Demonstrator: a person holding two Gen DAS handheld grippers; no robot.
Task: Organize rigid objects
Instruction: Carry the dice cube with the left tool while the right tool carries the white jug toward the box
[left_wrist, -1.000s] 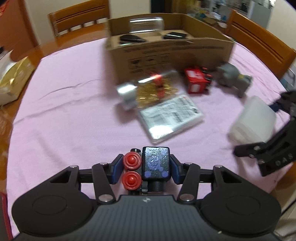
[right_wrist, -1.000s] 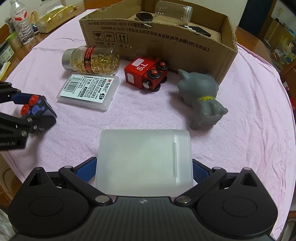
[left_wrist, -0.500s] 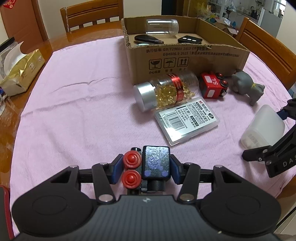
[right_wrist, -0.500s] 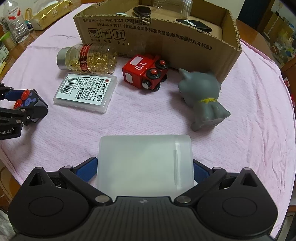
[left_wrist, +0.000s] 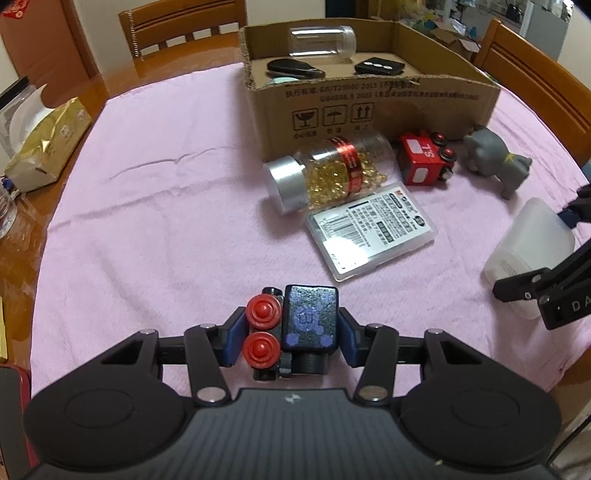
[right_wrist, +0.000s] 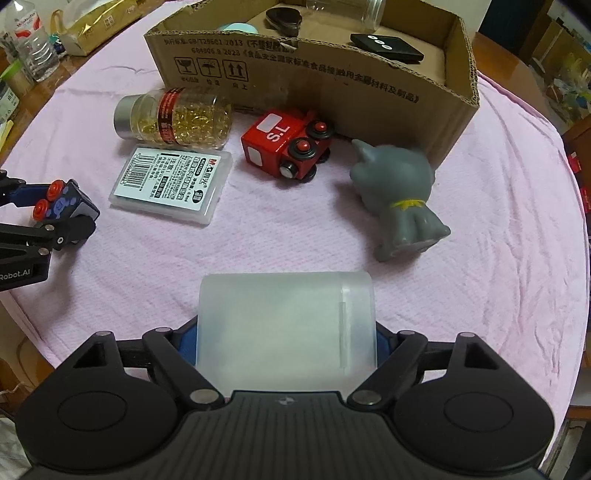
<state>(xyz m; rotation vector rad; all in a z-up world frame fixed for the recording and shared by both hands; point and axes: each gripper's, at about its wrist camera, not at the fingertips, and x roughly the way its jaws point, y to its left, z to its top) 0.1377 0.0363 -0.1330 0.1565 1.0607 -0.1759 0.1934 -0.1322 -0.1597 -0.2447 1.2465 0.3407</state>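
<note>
Our left gripper (left_wrist: 291, 332) has its jaws clamped on the small black toy train (left_wrist: 295, 328) at the counter's near left edge. To its right, our right gripper (right_wrist: 286, 332) is closing its jaws on the frosted plastic box (right_wrist: 286, 325), long axis across them. The cardboard box (right_wrist: 332, 81) lies ahead at the far edge. A second ago the right jaws stood wider.

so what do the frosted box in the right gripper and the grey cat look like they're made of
Frosted box: looks like translucent matte plastic, milky, with a moulded lid seam. Grey cat: probably soft vinyl or rubber, going by its smooth matte skin and rounded moulded shape, though hard plastic is possible.
</note>
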